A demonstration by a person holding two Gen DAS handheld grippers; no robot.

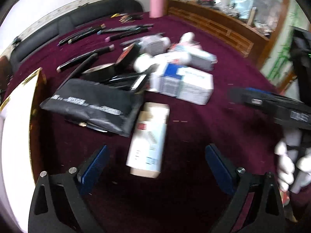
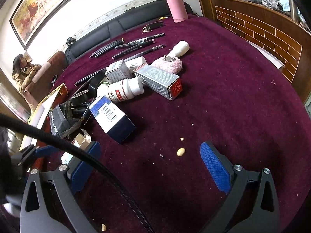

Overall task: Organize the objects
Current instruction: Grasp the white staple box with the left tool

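A pile of medicine boxes, bottles and pens lies on the maroon tablecloth (image 2: 223,89). In the left wrist view my left gripper (image 1: 155,159) is open, its blue pads either side of a tall cream and white box (image 1: 148,137) lying flat. A black pouch (image 1: 91,104) holding pens lies left of it, a blue and white box (image 1: 182,83) behind. In the right wrist view my right gripper (image 2: 149,155) is open and empty over bare cloth, right of the blue and white box (image 2: 111,116). A white pill bottle (image 2: 124,90) and a grey box with a red end (image 2: 159,81) lie beyond.
A pink flask (image 2: 176,4) stands at the far edge. Several pens (image 2: 132,45) lie in a row behind the pile, with a pink fluffy item (image 2: 168,65). A gold-edged white box (image 1: 17,120) sits at the left. A black cable (image 2: 77,155) crosses the right wrist view. Crumbs (image 2: 180,151) dot the cloth.
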